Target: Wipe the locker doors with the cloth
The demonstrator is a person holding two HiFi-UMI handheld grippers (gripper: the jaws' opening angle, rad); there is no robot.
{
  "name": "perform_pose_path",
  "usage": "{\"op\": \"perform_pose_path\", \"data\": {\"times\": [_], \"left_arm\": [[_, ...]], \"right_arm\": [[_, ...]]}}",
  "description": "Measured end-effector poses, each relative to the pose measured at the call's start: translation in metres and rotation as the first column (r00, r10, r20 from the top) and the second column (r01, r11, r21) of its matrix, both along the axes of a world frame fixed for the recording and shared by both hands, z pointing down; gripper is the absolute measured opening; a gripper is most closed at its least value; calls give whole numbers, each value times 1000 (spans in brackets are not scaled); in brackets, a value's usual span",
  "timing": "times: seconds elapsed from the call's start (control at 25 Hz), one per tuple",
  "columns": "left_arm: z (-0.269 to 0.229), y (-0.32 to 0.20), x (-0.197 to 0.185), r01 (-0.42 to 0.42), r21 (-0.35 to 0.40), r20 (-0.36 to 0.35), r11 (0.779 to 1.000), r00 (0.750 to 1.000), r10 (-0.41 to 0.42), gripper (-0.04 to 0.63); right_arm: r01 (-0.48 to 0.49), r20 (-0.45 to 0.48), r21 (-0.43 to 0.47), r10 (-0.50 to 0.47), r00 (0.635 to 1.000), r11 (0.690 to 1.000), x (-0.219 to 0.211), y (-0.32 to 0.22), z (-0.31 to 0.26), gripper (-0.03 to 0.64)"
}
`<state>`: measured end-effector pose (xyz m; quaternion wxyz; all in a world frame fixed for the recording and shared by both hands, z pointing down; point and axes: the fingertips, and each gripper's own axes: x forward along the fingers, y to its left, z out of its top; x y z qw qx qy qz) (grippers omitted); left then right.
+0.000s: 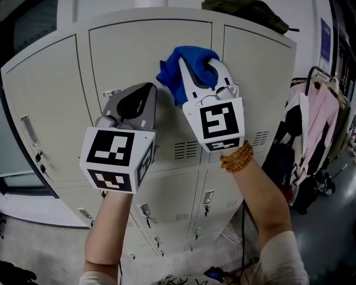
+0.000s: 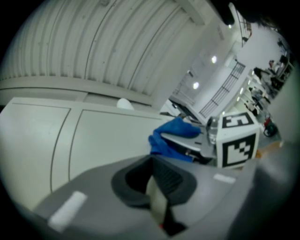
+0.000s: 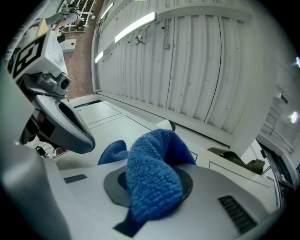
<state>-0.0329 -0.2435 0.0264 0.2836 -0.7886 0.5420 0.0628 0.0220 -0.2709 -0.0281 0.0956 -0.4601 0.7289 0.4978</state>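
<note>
A bank of beige lockers fills the head view. My right gripper (image 1: 201,60) is shut on a blue cloth (image 1: 171,73) and holds it against the upper middle locker door (image 1: 130,53), near that door's top right corner. In the right gripper view the cloth (image 3: 152,180) bulges up out of the jaws and hides the right gripper's (image 3: 151,187) tips. My left gripper (image 1: 148,89) is raised just left of the cloth, close to the same door, its jaws together with nothing in them. From the left gripper view, the left gripper (image 2: 154,176) looks toward the cloth (image 2: 169,137).
More locker doors flank the middle one: an upper left door (image 1: 47,106) and an upper right door (image 1: 261,78), with lower doors (image 1: 183,189) beneath. A dark bag (image 1: 250,12) lies on top. A clothes rack (image 1: 318,119) with garments stands at the right.
</note>
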Motion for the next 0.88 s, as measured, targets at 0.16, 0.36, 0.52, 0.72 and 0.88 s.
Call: {"op": "perform_pose_path", "data": {"times": [0.16, 0.36, 0.52, 0.72, 0.88], "left_arm": [[-15, 0, -5, 3, 24, 4, 1000, 1000, -3, 3], [-26, 4, -11, 6, 54, 6, 999, 1000, -6, 3], [-30, 5, -17, 8, 65, 4, 998, 1000, -8, 3], [-25, 11, -25, 17, 65, 5, 998, 1000, -17, 3], [-9, 13, -34, 27, 38, 9, 999, 1000, -28, 3]], "right_arm": [[0, 19, 23, 0, 1000, 1000, 0, 0, -28, 23], [-12, 30, 56, 11, 999, 998, -2, 1, -56, 23], [-7, 45, 56, 4, 999, 998, -2, 3, -68, 23], [4, 57, 29, -5, 998, 1000, -6, 4, -57, 23], [26, 22, 9, -26, 999, 1000, -22, 8, -21, 23]]}}
